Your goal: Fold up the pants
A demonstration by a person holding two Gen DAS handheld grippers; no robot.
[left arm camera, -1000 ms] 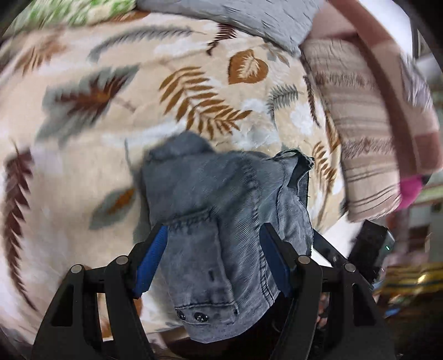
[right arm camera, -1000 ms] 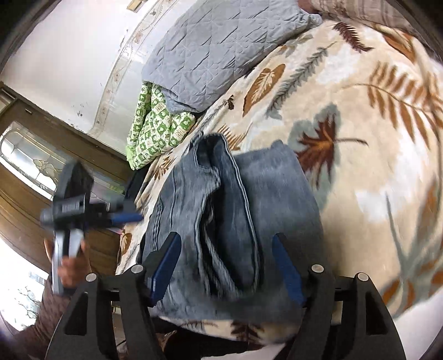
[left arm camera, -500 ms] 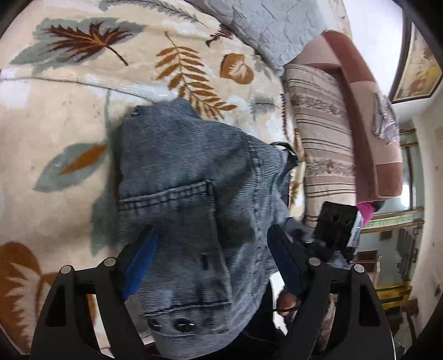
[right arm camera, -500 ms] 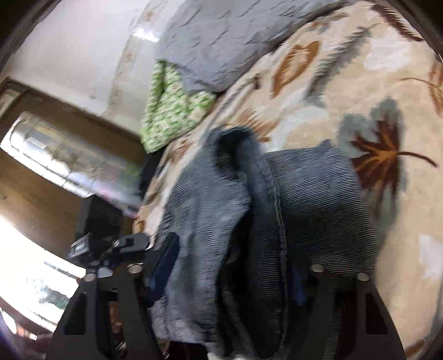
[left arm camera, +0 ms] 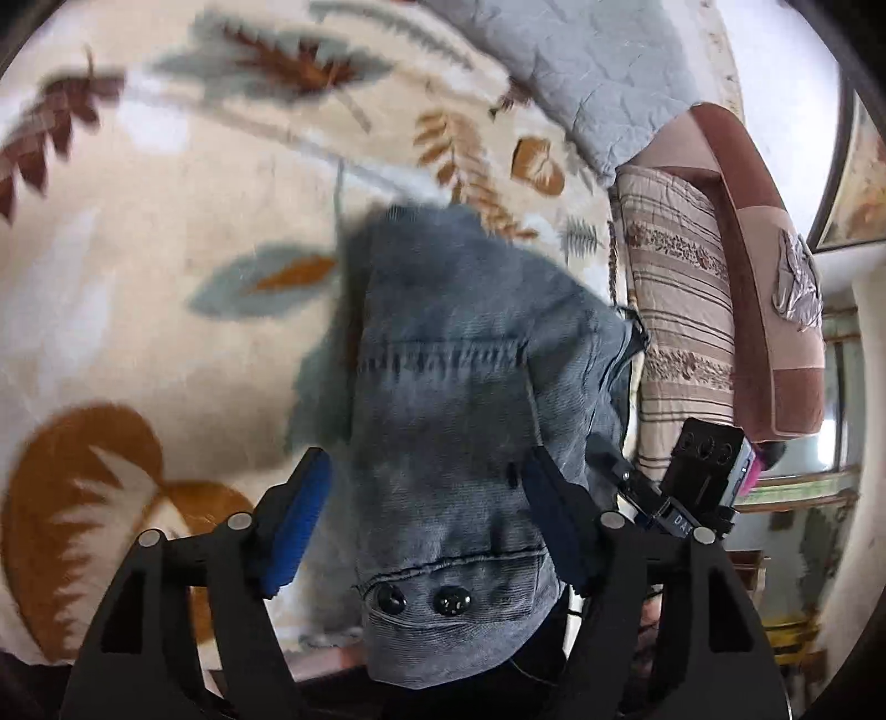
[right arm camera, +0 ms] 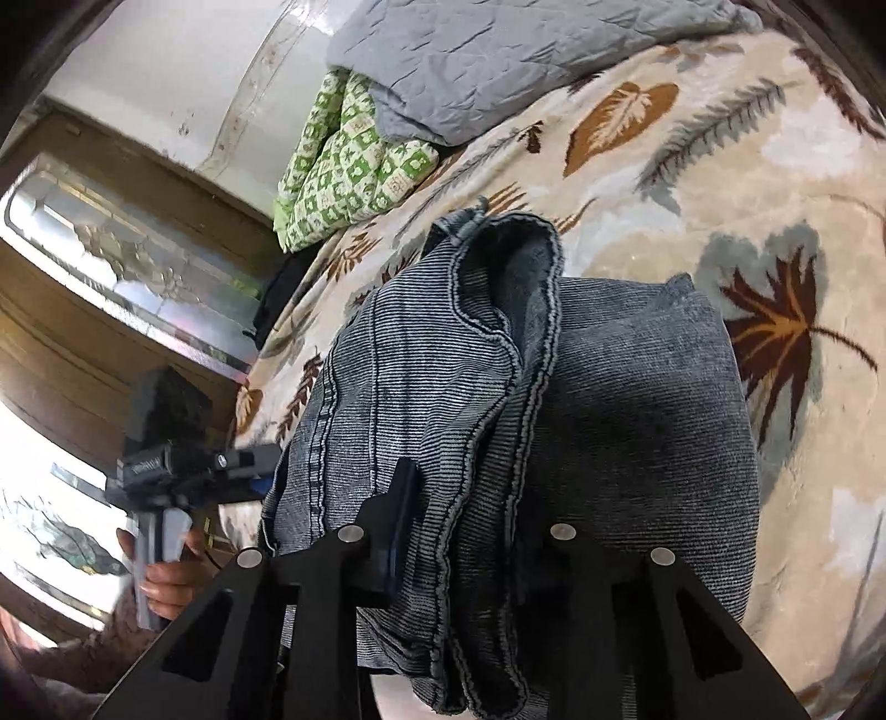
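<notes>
Folded grey-blue denim pants (left arm camera: 459, 387) lie on a cream blanket (left arm camera: 166, 266) with a leaf print. In the left wrist view the waistband end with two dark buttons sits between my left gripper's (left arm camera: 423, 520) blue pads. Its jaws are closing, and the left pad still stands just off the cloth. In the right wrist view the pants (right arm camera: 637, 399) show their stacked hems, and my right gripper (right arm camera: 476, 531) is closing on a thick fold of them. Its left pad presses the denim, while cloth covers the right finger. Each view shows the other gripper (left arm camera: 703, 476) (right arm camera: 183, 459) at the bed's edge.
A grey quilt (right arm camera: 498, 50) and a green patterned one (right arm camera: 349, 171) lie at the head of the bed. A striped pillow (left arm camera: 681, 332) leans on a brown padded board (left arm camera: 769, 310). A hand (right arm camera: 166, 576) holds the left gripper in front of wooden furniture (right arm camera: 83, 310).
The left gripper has sunk closer over the waistband end. The right gripper has pushed into the pants, and its jaws have drawn together around the fold.
</notes>
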